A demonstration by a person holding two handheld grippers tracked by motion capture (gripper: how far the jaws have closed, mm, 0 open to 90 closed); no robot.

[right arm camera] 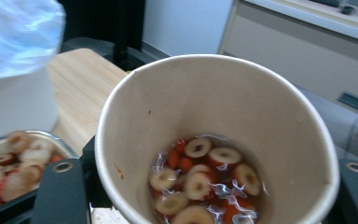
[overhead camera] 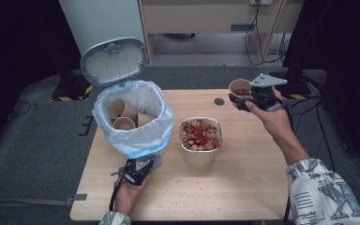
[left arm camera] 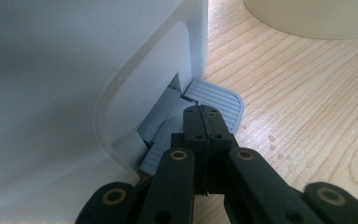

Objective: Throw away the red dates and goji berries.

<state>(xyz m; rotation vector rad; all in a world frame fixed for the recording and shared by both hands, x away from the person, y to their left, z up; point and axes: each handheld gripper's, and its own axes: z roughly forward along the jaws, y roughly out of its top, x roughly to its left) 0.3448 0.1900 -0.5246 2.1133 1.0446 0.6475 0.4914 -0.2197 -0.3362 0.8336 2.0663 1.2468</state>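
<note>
Pale wood bench (overhead camera: 243, 187) carries a white pedal bin (overhead camera: 133, 117) and a foil tray (overhead camera: 200, 140) of sliced fruit. Left tool (left arm camera: 204, 122), jaws closed together, presses the bin's grey pedal (left arm camera: 216, 100). Right tool (overhead camera: 258, 96) clamps a paper cup (right arm camera: 214, 135) holding fruit pieces, raised above the bench's far right edge.

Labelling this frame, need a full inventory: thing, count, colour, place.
pedal bin: 1, white, lid up, blue-edged clear liner, table's left.
cups in bin: at least 2, brown paper, inside the liner.
foil tray: 1, silver, holding red and beige slices, table centre.
held cup: 1, brown paper, wet red and beige slices inside, raised over table's far right.
dark disc: 1, far table edge.
table: 1, light wood.
left hand-held gripper: 1, black, shut, on the bin's grey pedal.
right hand-held gripper: 1, black, clamping the held cup.
</note>
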